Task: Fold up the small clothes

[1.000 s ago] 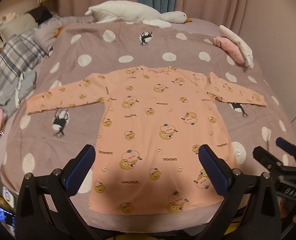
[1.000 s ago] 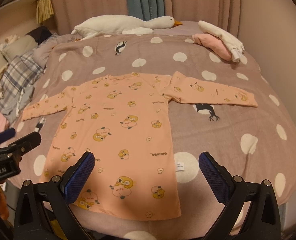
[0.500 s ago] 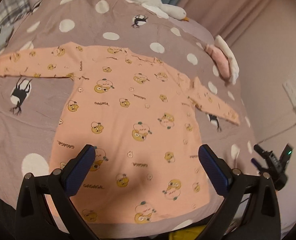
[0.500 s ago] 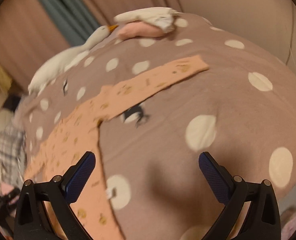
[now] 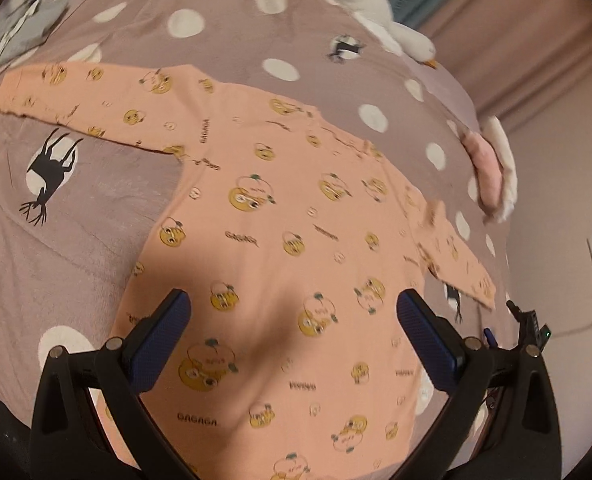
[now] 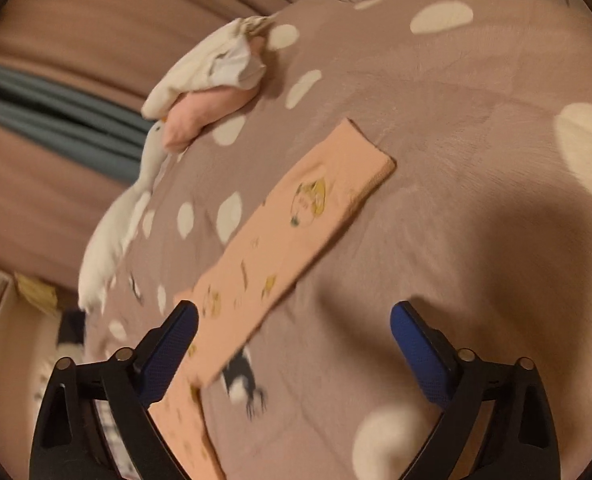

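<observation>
A peach long-sleeved shirt (image 5: 287, 216) with yellow cartoon prints lies flat on the bed, both sleeves spread out. My left gripper (image 5: 293, 320) hovers open above its lower body, nothing between the blue pads. In the right wrist view the shirt's right sleeve (image 6: 296, 220) runs diagonally up to its cuff. My right gripper (image 6: 293, 340) hangs above the sleeve near the armpit, its left pad over the fabric. Its jaws are closing slightly but stand wide, with nothing pressed between them. The right gripper's tip (image 5: 530, 322) shows at the right edge of the left wrist view.
The bed cover (image 5: 87, 216) is mauve with white dots and deer prints. A white goose plush (image 5: 376, 4) lies at the head. Folded pink and white clothes (image 6: 211, 80) sit at the far right corner. Plaid fabric (image 5: 23, 20) lies far left. A wall borders the right.
Both views rolled and came closer to the bed. The left gripper shifted over the shirt's body. The right gripper swung right and down toward the right sleeve.
</observation>
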Motion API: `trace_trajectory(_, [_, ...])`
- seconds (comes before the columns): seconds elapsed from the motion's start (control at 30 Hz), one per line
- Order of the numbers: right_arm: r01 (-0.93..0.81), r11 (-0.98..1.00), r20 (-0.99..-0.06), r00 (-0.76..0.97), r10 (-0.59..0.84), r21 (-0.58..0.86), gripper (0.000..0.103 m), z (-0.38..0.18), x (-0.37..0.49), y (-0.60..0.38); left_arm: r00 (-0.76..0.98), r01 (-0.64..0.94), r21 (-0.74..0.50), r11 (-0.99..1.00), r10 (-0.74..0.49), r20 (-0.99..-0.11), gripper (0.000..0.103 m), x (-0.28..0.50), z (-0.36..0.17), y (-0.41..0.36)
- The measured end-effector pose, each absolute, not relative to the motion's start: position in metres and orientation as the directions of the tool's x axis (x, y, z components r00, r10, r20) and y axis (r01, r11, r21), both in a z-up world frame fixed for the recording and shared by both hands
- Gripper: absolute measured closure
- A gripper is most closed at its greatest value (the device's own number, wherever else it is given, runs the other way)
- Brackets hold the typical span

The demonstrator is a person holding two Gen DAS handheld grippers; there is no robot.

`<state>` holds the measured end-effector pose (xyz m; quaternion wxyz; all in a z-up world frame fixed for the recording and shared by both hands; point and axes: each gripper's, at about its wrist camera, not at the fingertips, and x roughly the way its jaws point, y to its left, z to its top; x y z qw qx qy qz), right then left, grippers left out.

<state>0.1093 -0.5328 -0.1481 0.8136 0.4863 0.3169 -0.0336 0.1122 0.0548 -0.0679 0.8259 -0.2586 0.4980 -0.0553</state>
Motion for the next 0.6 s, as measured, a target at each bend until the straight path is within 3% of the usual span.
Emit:
trace_trajectory(0.1, [0.375, 0.471, -0.532, 0.806, 0.26, 0.798, 0.018, -0.157, 0.127, -0.543, 0.489, -0.186, -0.451, 0.873, -0.316, -0.813, 0.0, 0.125, -0.074, 0.056])
trace_trajectory(0.2, [0.381, 0.426, -0.516, 0.814, 0.267, 0.821, 0.032, -0.163, 0.146, -0.552, 0.471, -0.191, -0.437, 0.879, -0.308, -0.827, 0.0, 0.133, -0.081, 0.056])
trace_trajectory(0.3, [0.393, 0.405, -0.513, 0.82, 0.252, 0.826, 0.051, -0.166, 0.157, -0.559, 0.45, -0.193, -0.426, 0.884, -0.306, -0.839, 0.0, 0.14, -0.089, 0.055])
trace_trajectory(0.37, [0.423, 0.396, -0.535, 0.813, 0.232, 0.815, 0.076, -0.171, 0.162, -0.563, 0.442, -0.188, -0.421, 0.888, -0.306, -0.843, 0.0, 0.142, -0.093, 0.054])
trace_trajectory(0.43, [0.453, 0.419, -0.567, 0.799, 0.201, 0.787, 0.093, -0.172, 0.165, -0.564, 0.439, -0.179, -0.413, 0.893, -0.304, -0.846, 0.0, 0.143, -0.094, 0.053])
trace_trajectory(0.6, [0.45, 0.571, -0.614, 0.78, 0.124, 0.687, 0.098, -0.139, 0.163, -0.544, 0.45, -0.168, -0.392, 0.905, -0.283, -0.847, 0.0, 0.138, -0.092, 0.06])
